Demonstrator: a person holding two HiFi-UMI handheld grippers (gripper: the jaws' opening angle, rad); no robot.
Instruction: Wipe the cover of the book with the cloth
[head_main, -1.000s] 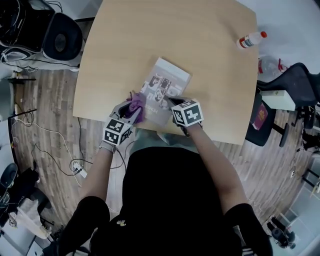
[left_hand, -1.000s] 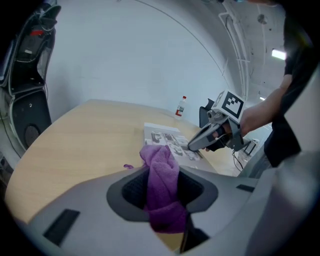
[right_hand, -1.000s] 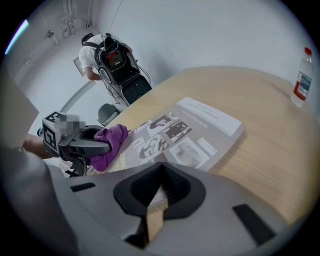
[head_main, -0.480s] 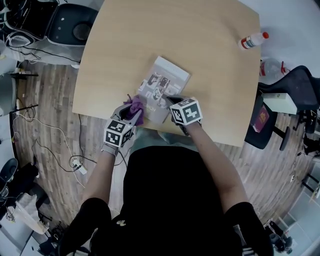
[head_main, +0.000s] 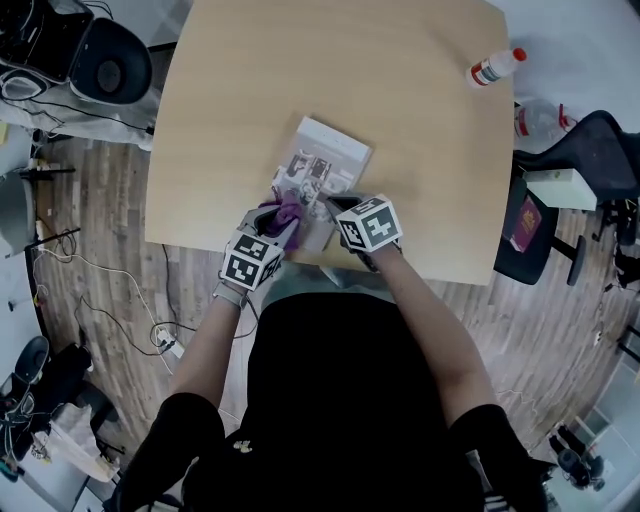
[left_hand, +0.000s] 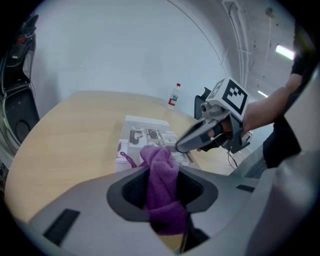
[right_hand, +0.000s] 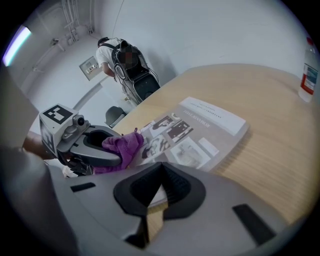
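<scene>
Cloth (left_hand: 159, 162) first: purple, fluffy, bunched up in my left gripper (left_hand: 161, 182). The jaws are clamped on its middle, and a loose end pokes past the tips onto the near-left part of the cover. The book (head_main: 325, 165) lies flat, cover up, on the wooden table (head_main: 400, 100), close to my edge and turned at an angle. My right gripper (right_hand: 161, 172) has its jaws together with nothing pinched that I can make out. Its tips rest on the near right corner of the cover, pinning it, I think.

Handling, my read:
- **Cloth:** It looks soft and light and will fold under any push. I'd keep the grip on the thick of the bunch so it doesn't drag out, and wipe with the free end.
- **Book:** It looks thin and light, with a smooth printed cover. On that smooth tabletop it will probably slide or spin under the wipe unless it's held.
- **Hold:** It's best held by pressing down on a corner rather than pinching an edge.
- **Stroke:** Wiping away from the pinned corner should keep the cover from lifting or creasing at its edge.
</scene>
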